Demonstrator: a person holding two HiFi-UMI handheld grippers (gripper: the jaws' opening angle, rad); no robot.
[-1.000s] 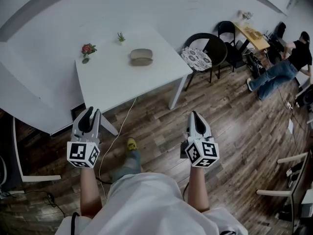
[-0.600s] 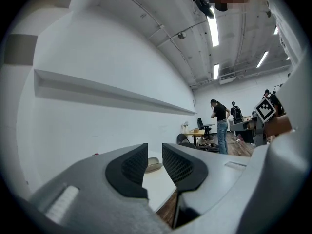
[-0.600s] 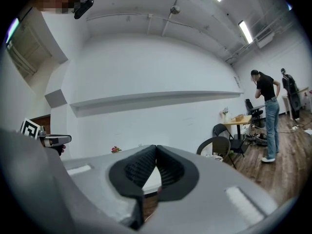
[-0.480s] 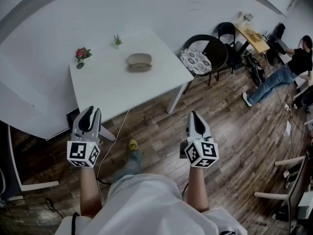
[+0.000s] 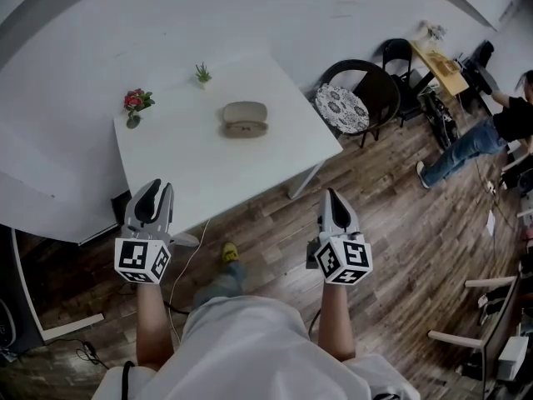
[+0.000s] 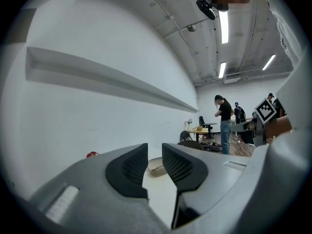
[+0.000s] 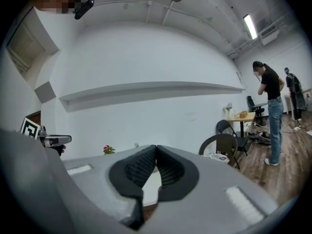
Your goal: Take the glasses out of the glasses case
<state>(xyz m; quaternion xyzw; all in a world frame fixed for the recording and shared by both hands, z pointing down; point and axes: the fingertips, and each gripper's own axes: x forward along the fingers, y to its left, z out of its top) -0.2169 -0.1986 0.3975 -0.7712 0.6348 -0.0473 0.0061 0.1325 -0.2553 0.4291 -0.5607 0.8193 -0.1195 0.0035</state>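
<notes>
Over the last second the table (image 5: pixel 191 169) has come closer beneath me. It fills more of the head view, and its near edge now lies just under my left claw (image 5: pixel 154 190), where a second ago wood floor showed between us. Both claws sit where they did in that view, held out in front of my body, so what has changed is my approach, not my reach. I judge the task has not really begun: I am walking up to the table and nothing has been touched.

My left claw is open by a narrow gap with nothing in it; through the gap I see the case far off. My right claw (image 5: pixel 333 197) has its tips pressed together and holds nothing.

The glasses case (image 5: pixel 245 119) lies around the middle of the table, somewhat toward the far right corner. It is well apart from the red flower (image 5: pixel 133 101) and the small green plant (image 5: pixel 202 73) along the far edge. It is a rounded, tan, oblong shell, lid down, with the seam facing me. The glasses are presumably inside, out of sight.
</notes>
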